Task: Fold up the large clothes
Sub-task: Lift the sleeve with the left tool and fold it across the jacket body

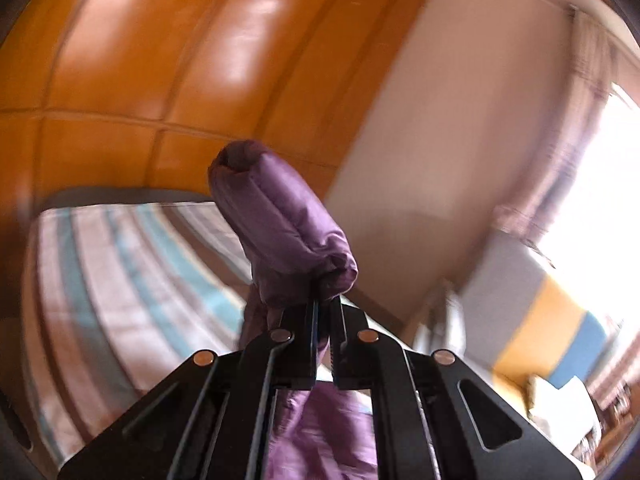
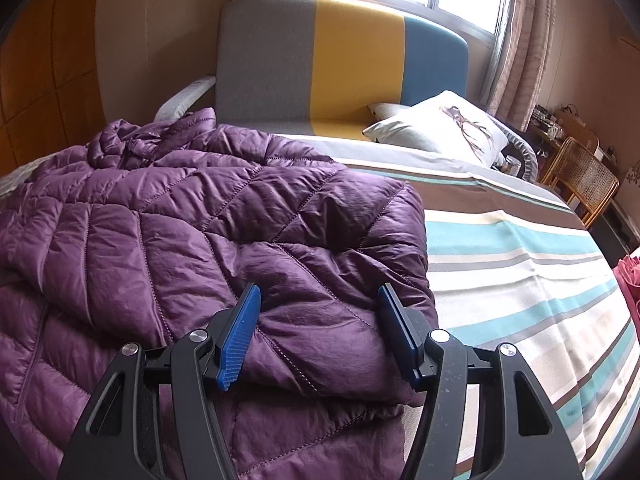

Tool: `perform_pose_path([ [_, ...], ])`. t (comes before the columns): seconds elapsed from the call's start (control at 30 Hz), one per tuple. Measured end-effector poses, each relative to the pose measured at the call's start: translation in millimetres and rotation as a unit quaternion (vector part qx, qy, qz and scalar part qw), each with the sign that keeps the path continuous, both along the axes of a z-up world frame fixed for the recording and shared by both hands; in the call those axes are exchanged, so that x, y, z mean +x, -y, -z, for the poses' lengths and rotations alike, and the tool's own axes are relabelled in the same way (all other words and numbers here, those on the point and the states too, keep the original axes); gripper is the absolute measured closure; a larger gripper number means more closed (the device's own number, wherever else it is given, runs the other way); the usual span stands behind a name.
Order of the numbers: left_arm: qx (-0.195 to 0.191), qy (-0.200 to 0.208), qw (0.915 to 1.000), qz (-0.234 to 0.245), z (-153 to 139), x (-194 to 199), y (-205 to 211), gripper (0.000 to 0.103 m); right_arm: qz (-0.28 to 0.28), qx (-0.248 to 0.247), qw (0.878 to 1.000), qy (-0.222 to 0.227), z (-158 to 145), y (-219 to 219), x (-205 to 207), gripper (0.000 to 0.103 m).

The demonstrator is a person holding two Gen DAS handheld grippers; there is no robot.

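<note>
A purple quilted puffer jacket (image 2: 192, 220) lies on a striped bedspread (image 2: 520, 264), with one side folded over onto its body. My right gripper (image 2: 320, 296) is open just above the folded part, its blue pads (image 2: 236, 340) either side of a quilted panel. In the left wrist view my left gripper (image 1: 326, 304) is shut on the jacket's sleeve (image 1: 276, 224) near the cuff and holds it raised above the bed, the sleeve end sticking up past the fingertips. More purple fabric (image 1: 320, 432) hangs below the jaws.
An orange padded headboard wall (image 1: 180, 60) is behind the bed. A grey, yellow and blue sofa (image 2: 340, 68) with a white pillow (image 2: 444, 128) stands under a window. A wicker chair (image 2: 580, 180) is at the right. A red item (image 2: 630, 284) lies at the bed's right edge.
</note>
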State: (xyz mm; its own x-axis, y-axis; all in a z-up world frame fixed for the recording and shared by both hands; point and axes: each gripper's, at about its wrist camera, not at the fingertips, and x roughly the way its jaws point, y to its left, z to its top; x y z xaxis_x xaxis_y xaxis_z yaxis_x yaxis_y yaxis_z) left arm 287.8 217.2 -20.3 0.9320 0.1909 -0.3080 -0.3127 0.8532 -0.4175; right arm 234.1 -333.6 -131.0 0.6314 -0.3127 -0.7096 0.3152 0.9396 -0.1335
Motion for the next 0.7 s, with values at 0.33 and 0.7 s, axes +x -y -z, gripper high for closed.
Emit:
perform_pose_path([
  [0.33,0.05,-0.018,0.9874,0.149,-2,24,144,0.099,0.04,0.012,0.998,0.039,-7,14,-12,0.043],
  [0.7,0.108,-0.072,0.9532,0.273,33,16,269,0.099,0.056,0.004,0.998,0.018,-1,16,-6,0.043],
])
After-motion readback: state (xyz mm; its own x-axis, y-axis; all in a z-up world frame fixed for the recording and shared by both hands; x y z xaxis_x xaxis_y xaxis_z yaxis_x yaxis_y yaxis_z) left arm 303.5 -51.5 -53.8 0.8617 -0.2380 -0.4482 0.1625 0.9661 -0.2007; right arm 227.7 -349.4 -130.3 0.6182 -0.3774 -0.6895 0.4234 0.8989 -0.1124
